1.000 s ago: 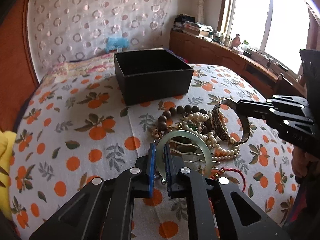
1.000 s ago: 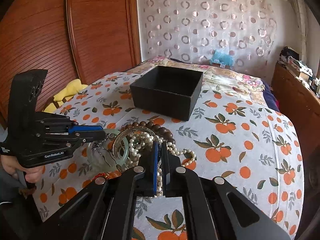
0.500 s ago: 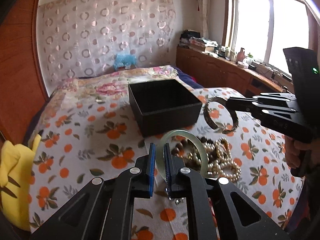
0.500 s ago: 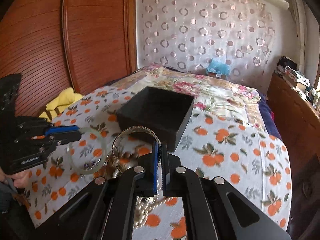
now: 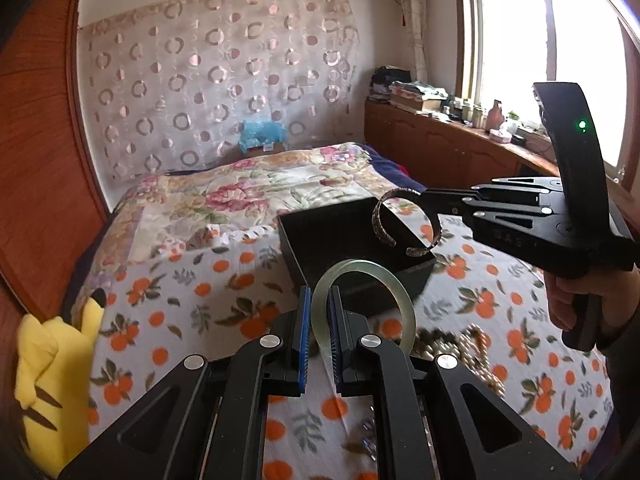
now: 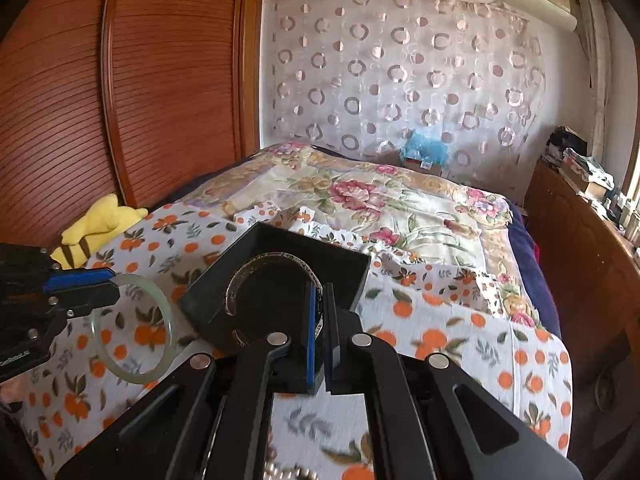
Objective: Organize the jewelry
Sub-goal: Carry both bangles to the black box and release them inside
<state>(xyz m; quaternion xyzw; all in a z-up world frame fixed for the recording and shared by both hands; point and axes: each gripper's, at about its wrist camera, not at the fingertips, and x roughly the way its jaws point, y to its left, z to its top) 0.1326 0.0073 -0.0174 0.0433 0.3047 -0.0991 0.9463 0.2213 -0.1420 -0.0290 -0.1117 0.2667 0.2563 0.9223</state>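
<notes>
Pale jade bangle (image 5: 362, 304) sat pinched in the left gripper (image 5: 319, 330) near the black box (image 5: 336, 236); the right gripper (image 6: 320, 332) clamped a silver cuff (image 6: 272, 280) over it. Thin-edge grips risked slipping.

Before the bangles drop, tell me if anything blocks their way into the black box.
Nothing visible does. The silver cuff in the right claw hangs over the open black box; the jade bangle in the left claw is short of its rim.
</notes>
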